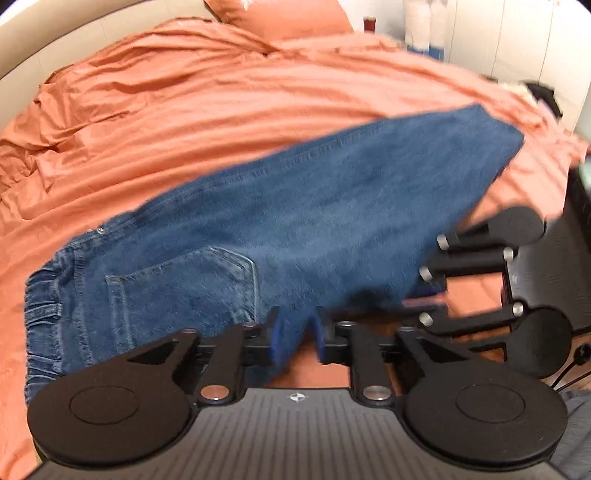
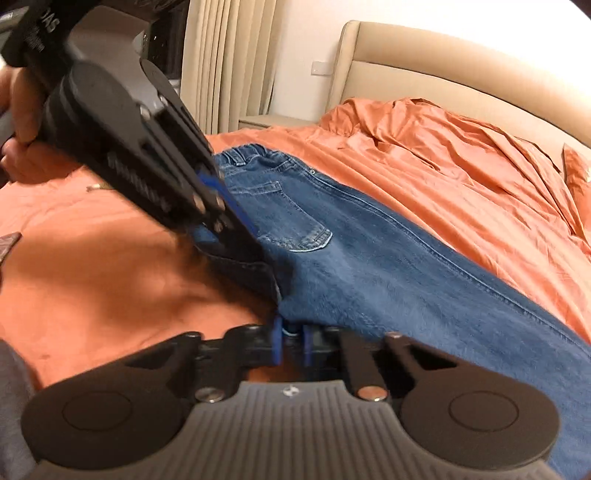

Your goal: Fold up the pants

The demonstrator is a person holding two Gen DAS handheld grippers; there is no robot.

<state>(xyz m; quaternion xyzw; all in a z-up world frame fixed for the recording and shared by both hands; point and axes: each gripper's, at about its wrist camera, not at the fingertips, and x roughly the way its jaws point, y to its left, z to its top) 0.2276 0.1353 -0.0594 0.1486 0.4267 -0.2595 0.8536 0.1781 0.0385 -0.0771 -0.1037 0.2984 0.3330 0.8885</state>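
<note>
Your blue jeans (image 1: 295, 221) lie across the orange sheet (image 1: 184, 110) of the bed, folded lengthwise, with the elastic waistband (image 1: 40, 306) toward the left in the left wrist view and the back pocket (image 1: 184, 284) facing up. Your left claw (image 1: 297, 339) is nearly closed, its blue fingertips (image 1: 277, 338) pinching the near edge of the denim by the crotch. Your right claw (image 2: 291, 341) is also drawn in tight on the same edge, just beside the left one, with cloth caught between its blue pads (image 2: 277, 339). In the right wrist view, the left claw (image 2: 236, 229) comes down at a slant onto a lifted flap of denim. The beige headboard (image 2: 443, 66) curves behind the rumpled sheet, and a pillow (image 1: 280, 16) sits at the far end.
</note>
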